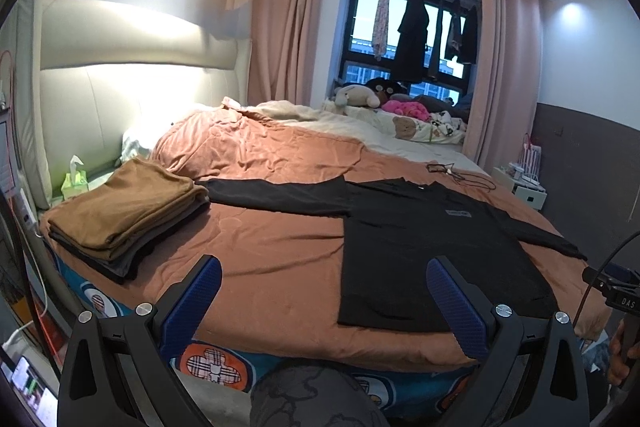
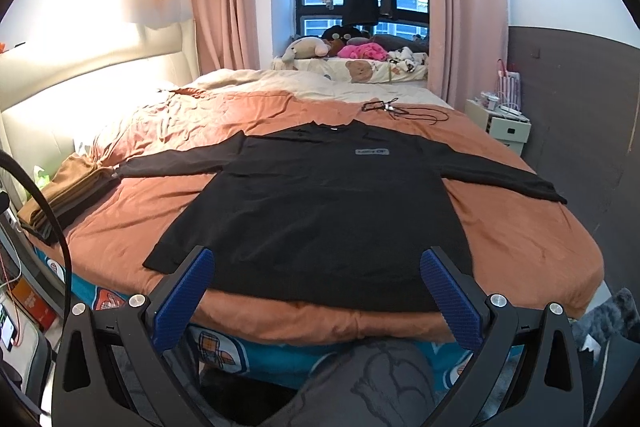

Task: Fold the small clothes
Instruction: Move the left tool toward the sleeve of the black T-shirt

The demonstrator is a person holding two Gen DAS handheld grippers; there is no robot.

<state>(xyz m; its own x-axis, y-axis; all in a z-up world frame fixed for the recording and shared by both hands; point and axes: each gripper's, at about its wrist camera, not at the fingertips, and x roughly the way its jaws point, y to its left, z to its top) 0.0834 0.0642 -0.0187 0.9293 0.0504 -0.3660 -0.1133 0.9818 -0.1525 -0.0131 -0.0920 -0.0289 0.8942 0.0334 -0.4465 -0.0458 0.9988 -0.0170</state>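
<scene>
A black long-sleeved shirt [image 2: 320,211] lies flat on the orange bedspread [image 2: 528,247], front up, both sleeves spread out sideways, hem toward me. It also shows in the left wrist view [image 1: 424,251], to the right. My left gripper [image 1: 324,267] is open and empty, above the bed's near edge, left of the shirt's hem. My right gripper [image 2: 316,259] is open and empty, just before the middle of the hem. A stack of folded clothes [image 1: 120,215], brown on top, sits at the bed's left edge.
A black cable with a small device [image 2: 384,107] lies beyond the shirt's collar. A tissue pack [image 1: 74,179] stands by the headboard. Plush toys [image 2: 344,47] sit at the window. A white bedside cabinet [image 2: 500,123] stands to the right. My knee [image 2: 376,379] is below the grippers.
</scene>
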